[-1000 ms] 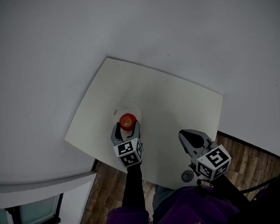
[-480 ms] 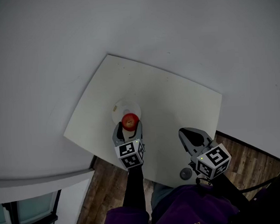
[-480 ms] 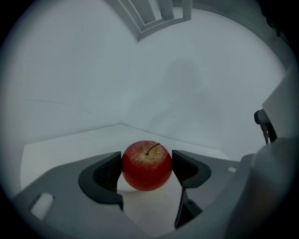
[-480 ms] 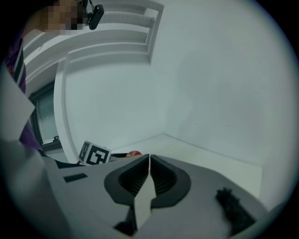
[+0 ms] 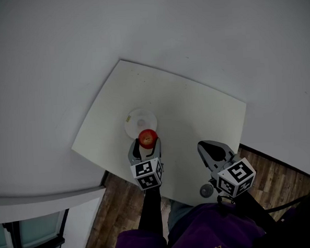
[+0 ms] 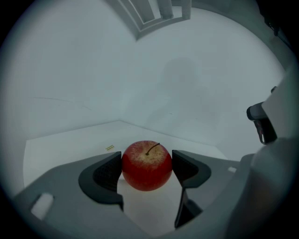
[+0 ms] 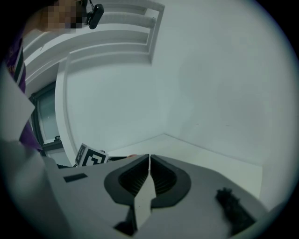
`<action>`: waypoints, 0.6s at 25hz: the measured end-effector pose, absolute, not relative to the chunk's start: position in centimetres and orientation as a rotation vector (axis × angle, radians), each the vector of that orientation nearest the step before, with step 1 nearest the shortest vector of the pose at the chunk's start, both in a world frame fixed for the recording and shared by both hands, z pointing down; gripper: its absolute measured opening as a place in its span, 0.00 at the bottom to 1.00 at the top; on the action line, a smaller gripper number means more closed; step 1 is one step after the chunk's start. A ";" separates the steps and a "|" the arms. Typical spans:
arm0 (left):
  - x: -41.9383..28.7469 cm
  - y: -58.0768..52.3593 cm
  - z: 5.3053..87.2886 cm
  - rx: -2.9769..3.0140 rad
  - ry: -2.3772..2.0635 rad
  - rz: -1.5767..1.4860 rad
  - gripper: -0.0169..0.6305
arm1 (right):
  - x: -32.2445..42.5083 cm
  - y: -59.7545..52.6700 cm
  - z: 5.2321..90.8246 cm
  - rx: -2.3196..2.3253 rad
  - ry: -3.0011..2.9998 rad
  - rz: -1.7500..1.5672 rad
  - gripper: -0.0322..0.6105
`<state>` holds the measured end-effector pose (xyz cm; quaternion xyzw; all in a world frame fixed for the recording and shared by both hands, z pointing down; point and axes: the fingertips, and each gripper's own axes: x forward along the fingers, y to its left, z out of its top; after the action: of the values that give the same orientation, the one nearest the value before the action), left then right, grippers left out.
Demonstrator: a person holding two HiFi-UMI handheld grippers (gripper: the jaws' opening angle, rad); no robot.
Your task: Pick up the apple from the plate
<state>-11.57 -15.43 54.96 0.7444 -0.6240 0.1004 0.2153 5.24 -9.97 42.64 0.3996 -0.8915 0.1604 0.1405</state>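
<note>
A red apple (image 5: 147, 137) (image 6: 147, 165) with a short stem sits clamped between the two dark pads of my left gripper (image 5: 145, 142) (image 6: 147, 169), which is shut on it. The apple hangs over the near rim of the small white plate (image 5: 138, 120), lifted off it. My right gripper (image 5: 211, 150) (image 7: 149, 163) is shut with nothing in it, held above the table's near right part, well apart from the apple.
The cream square table (image 5: 186, 113) stands in a corner of pale walls. A small yellowish bit (image 5: 128, 118) (image 6: 109, 148) lies on the plate's left side. Wooden floor (image 5: 276, 179) shows past the table's near edge. A window frame (image 7: 135, 23) is high on the wall.
My left gripper has drawn back toward me with the apple, from over the plate's middle to its near rim. The right gripper has stayed put.
</note>
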 end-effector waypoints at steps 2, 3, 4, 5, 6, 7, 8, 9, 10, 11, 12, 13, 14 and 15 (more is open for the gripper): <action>-11.3 -15.1 55.0 2.065 -1.723 0.276 0.56 | 5.3 -10.0 42.7 1.154 -2.574 0.463 0.07; -11.1 -15.0 55.0 2.067 -1.719 0.275 0.56 | 5.3 -10.0 42.7 1.153 -2.575 0.463 0.07; -11.0 -14.8 55.0 2.067 -1.714 0.275 0.56 | 5.3 -10.0 42.7 1.150 -2.576 0.463 0.07; -10.9 -14.5 55.1 2.067 -1.709 0.275 0.56 | 5.2 -10.0 42.7 1.148 -2.579 0.463 0.07; -10.8 -14.3 55.1 2.066 -1.703 0.275 0.56 | 5.1 -10.0 42.6 1.145 -2.581 0.463 0.07; -10.7 -14.0 55.2 2.066 -1.697 0.275 0.56 | 5.1 -10.0 42.6 1.143 -2.581 0.463 0.07; -10.5 -13.8 55.4 2.066 -1.690 0.278 0.56 | 5.0 -10.0 42.7 1.141 -2.581 0.464 0.07; -10.3 -13.5 55.5 2.066 -1.682 0.283 0.56 | 5.0 -9.9 42.7 1.139 -2.580 0.465 0.07; -10.2 -13.2 55.7 2.065 -1.676 0.290 0.56 | 5.0 -9.9 42.7 1.138 -2.579 0.466 0.07; -10.1 -13.0 55.8 2.064 -1.671 0.296 0.56 | 5.0 -9.9 42.8 1.136 -2.578 0.466 0.07; -10.0 -12.8 56.0 2.065 -1.667 0.302 0.56 | 5.0 -9.9 42.8 1.136 -2.579 0.465 0.07; -9.9 -12.6 56.1 2.066 -1.663 0.308 0.56 | 5.0 -9.9 42.8 1.136 -2.579 0.465 0.07; -9.7 -12.4 56.2 2.069 -1.658 0.314 0.56 | 5.0 -9.9 42.8 1.136 -2.580 0.465 0.07; -9.6 -12.2 56.3 2.071 -1.654 0.321 0.56 | 5.0 -9.9 42.8 1.137 -2.580 0.465 0.07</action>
<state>-9.63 -12.17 56.30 0.7543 -0.6024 0.1167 0.2337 5.01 -9.94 42.80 0.3939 -0.8938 0.1611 0.1414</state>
